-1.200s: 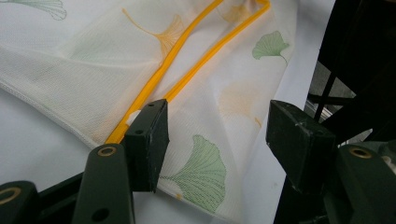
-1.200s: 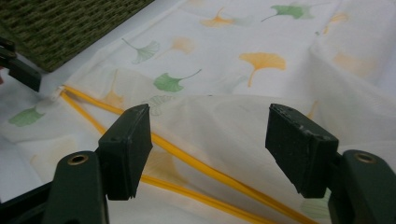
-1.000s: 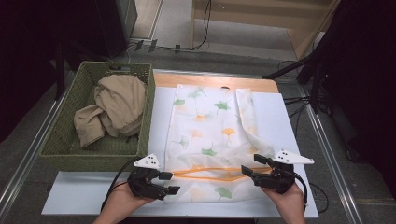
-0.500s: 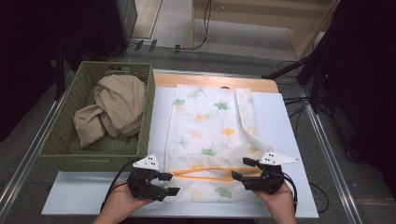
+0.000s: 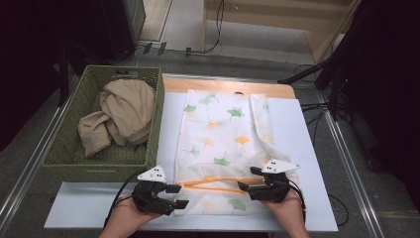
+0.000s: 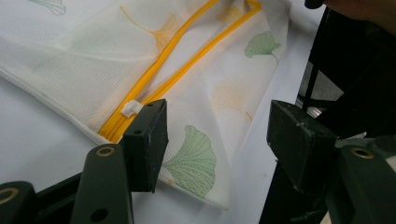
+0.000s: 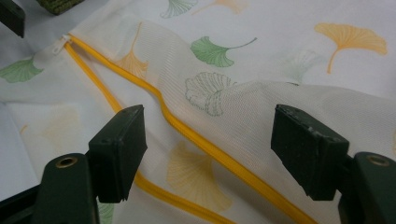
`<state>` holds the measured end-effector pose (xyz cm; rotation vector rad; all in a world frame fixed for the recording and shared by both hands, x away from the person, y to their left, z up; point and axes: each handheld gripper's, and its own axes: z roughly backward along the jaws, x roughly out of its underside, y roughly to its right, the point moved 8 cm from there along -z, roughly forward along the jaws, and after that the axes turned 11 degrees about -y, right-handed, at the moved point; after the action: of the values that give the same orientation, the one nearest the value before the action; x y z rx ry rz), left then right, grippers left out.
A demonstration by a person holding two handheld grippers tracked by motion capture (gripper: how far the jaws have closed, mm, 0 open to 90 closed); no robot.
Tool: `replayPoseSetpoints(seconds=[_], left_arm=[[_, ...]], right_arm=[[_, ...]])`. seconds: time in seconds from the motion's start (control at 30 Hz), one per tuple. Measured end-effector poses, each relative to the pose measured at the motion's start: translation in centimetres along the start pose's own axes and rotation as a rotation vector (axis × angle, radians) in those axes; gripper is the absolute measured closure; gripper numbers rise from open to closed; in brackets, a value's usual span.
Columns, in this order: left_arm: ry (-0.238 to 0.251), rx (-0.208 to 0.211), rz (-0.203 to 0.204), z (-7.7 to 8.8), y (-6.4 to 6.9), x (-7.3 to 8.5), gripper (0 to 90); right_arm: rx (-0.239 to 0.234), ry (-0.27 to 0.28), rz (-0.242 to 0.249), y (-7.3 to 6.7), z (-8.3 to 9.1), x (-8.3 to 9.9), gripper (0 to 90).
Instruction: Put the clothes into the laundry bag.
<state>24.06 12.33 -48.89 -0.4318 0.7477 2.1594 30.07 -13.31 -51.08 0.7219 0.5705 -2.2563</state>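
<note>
A white mesh laundry bag [image 5: 223, 134] printed with green and orange ginkgo leaves lies flat on the table. Its yellow zipper [image 5: 213, 184] runs across the near end and gapes apart. My left gripper [image 5: 177, 196] sits at the bag's near left corner, open, with nothing between its pads. In the left gripper view the white zipper pull [image 6: 131, 108] lies just beside the left jaw of that gripper [image 6: 219, 135]. My right gripper [image 5: 247, 178] hovers open at the zipper's right end. In the right gripper view its jaws [image 7: 208, 149] straddle the zipper [image 7: 102, 70] and a raised fold of mesh [image 7: 261, 98] without touching.
A green woven basket [image 5: 74, 148] with crumpled beige clothes [image 5: 124, 114] stands at the left, close to the bag's left edge. The white tabletop [image 5: 307, 148] lies bare to the right of the bag. Metal rails [image 5: 346, 163] border the table.
My right gripper has moved left and slightly down, onto the right end of the zipper. The left gripper and the bag have stayed put.
</note>
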Motion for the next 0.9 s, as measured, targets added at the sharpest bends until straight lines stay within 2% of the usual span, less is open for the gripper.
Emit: replayPoseSetpoints(seconds=[0.33, 0.47, 0.57, 0.67, 0.9], left_arm=[[-0.003, -0.006, 0.012, 0.1, -0.1, 0.3, 38.9], [0.002, -0.004, 0.020, 0.1, -0.1, 0.4, 39.0], [0.003, -0.002, 0.023, 0.1, -0.1, 0.4, 39.1], [0.010, 0.003, 0.028, 0.1, 0.0, 0.3, 39.2], [0.006, 0.004, 0.027, 0.1, 0.0, 0.4, 39.3]], right_arm=[[0.040, -0.063, 0.036, 1.2, -2.1, 0.2, 32.5], [0.070, -0.086, 0.045, 1.6, -2.6, 0.2, 41.4], [0.096, -0.077, 0.054, 1.9, -2.9, -0.2, 48.8], [0.109, -0.065, 0.031, 2.2, -3.1, -0.5, 59.2], [0.050, -0.021, -0.081, 2.8, -3.1, -1.7, 73.9]])
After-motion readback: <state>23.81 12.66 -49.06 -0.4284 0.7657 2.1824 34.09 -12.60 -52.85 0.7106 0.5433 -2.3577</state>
